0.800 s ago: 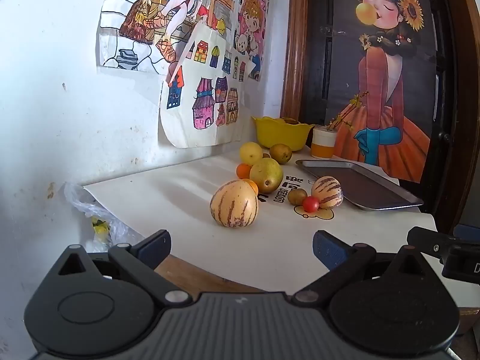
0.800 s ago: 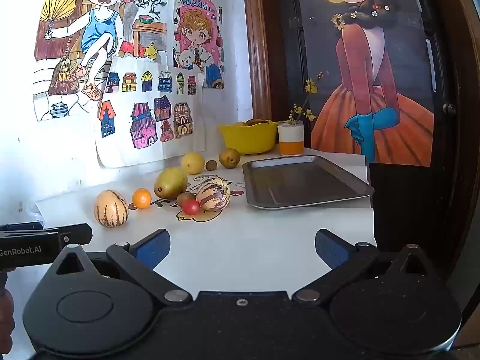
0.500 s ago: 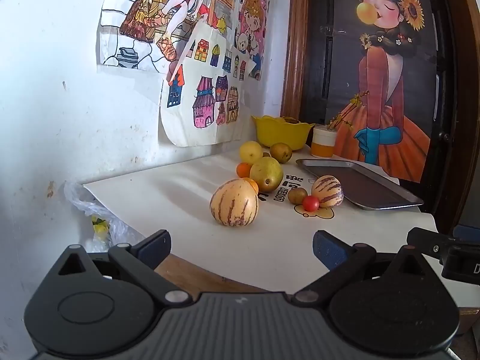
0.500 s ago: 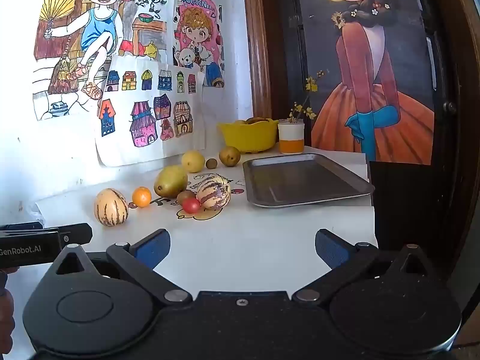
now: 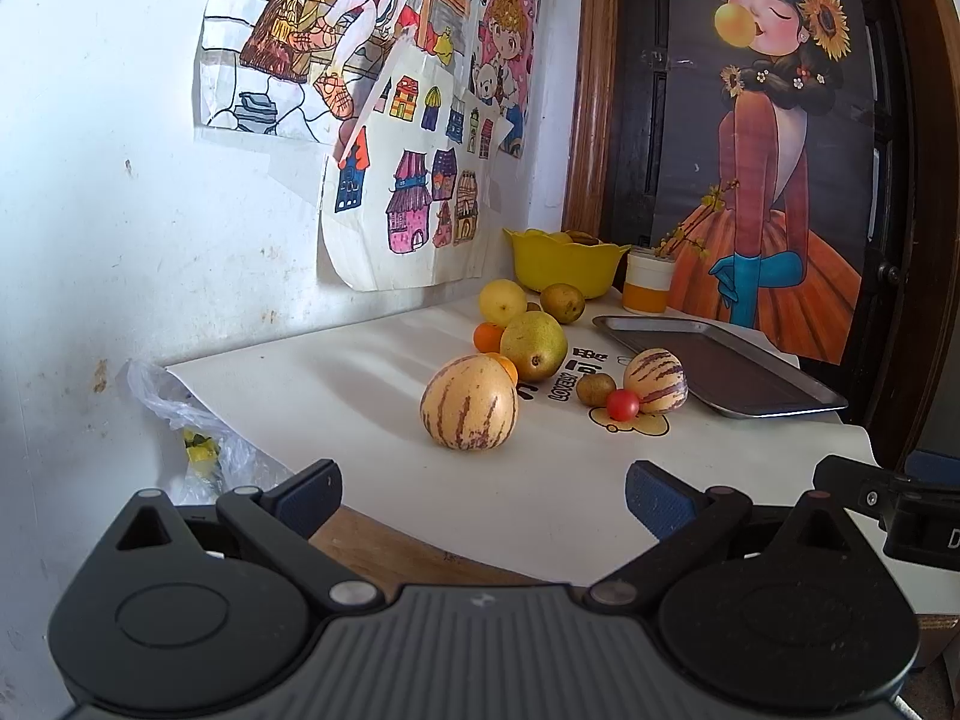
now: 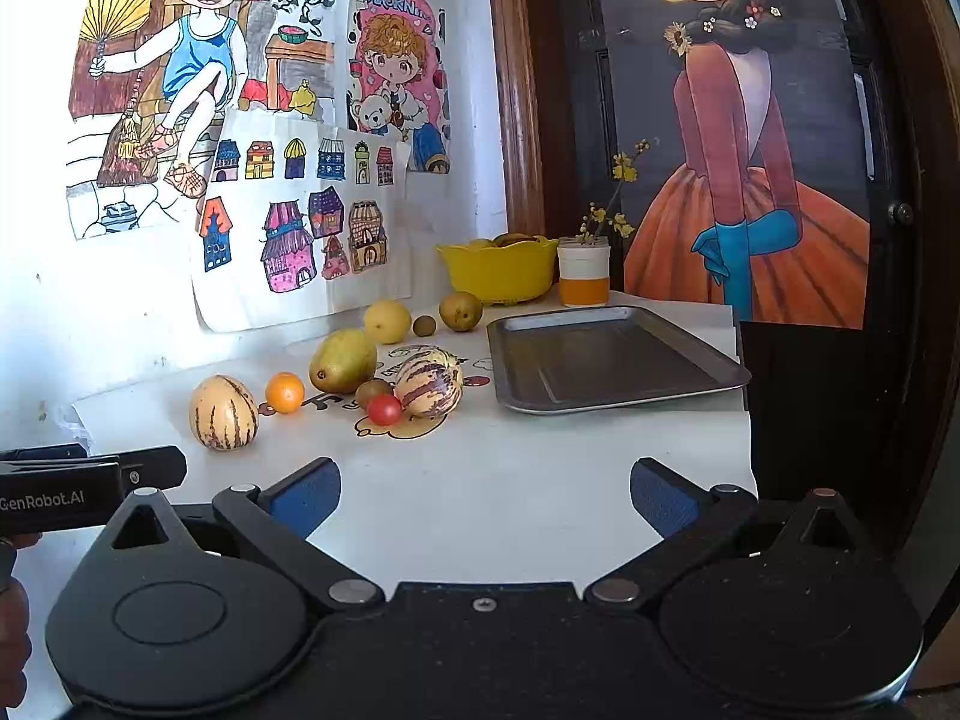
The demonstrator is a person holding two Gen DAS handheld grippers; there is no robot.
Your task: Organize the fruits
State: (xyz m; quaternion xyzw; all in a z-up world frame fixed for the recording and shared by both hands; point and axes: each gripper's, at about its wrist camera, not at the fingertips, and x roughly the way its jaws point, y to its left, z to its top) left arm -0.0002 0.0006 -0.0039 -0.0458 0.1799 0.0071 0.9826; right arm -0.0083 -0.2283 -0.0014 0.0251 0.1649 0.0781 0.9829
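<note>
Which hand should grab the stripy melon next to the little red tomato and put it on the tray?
Probably the right. Its open gripper faces that striped melon with the empty tray just beside it. The left gripper, also open, faces the other striped melon, farther from the tray.

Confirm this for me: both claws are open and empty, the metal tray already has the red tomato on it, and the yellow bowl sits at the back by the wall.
Wrong on the tomato. The red tomato lies on the table beside a striped melon, and the metal tray is bare, as the right wrist view shows. The rest holds: the left claw and right claw are open and empty, the yellow bowl at the back.
</note>
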